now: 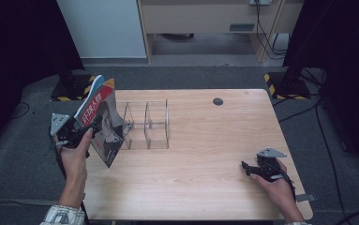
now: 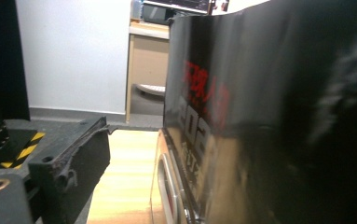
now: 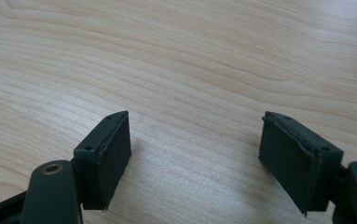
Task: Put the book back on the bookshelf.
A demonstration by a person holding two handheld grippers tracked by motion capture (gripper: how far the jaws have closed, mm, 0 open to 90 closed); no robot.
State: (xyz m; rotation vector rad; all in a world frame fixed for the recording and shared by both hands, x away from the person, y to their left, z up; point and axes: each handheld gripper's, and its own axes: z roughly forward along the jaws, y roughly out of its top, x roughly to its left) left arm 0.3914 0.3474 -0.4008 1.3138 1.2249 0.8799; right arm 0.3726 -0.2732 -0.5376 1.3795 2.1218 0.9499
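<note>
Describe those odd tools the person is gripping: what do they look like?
Each is a black handheld gripper, left gripper and right gripper, with two blocky black jaws, brass-coloured pivot pins and a grey three-cornered plate on top. Dark cables trail back. A pale patterned sleeve covers the left wrist.

A light wooden table [image 1: 205,178] stands on grey carpet [image 1: 22,187]. A clear plastic rack [image 1: 146,124] with upright dividers sits on its far left part. A round dark cable hole [image 1: 218,101] lies near the far edge, right of the rack. The near half is bare wood.
</note>
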